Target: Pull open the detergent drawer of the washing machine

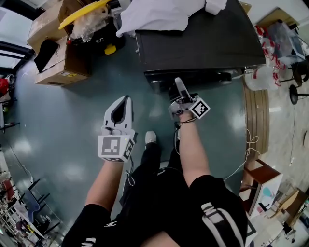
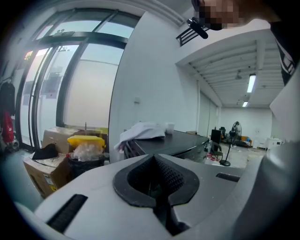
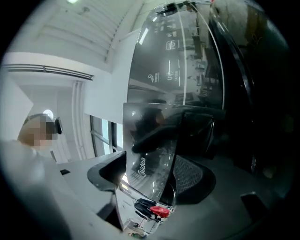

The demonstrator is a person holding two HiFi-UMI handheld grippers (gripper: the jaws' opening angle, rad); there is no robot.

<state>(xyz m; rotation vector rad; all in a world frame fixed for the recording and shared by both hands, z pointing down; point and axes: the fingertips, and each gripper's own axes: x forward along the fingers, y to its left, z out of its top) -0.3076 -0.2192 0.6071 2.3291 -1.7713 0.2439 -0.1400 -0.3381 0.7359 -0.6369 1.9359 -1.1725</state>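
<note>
Gripping the glossy front panel of the detergent drawer (image 3: 152,140), the right gripper (image 3: 159,171) has its two dark pads narrowed onto it, one on each face. The panel stands between them with pale "Midea" lettering showing. In the head view the dark washing machine (image 1: 203,43) fills the 12 to 1 o'clock part of the picture. The right gripper (image 1: 181,89) points toward 12 o'clock and meets the machine's front edge near its left corner, which is where the drawer sits. How far the drawer stands out cannot be told from here. The left gripper (image 1: 124,102) hangs at the right one's 8 o'clock, apart from the machine and over the grey-green floor (image 1: 58,125), also pointing toward 12 o'clock. Its own view shows the left gripper (image 2: 157,187) with its jaws brought together and nothing between the ridged pads. A white cloth (image 1: 154,14) lies on the machine's top at its 11 o'clock corner. Cardboard boxes (image 1: 58,62) and a bin with a yellow lid (image 1: 84,12) stand on the floor at 10 o'clock. The person's pale shoe (image 1: 150,137) shows between the two grippers, just below them.
</note>
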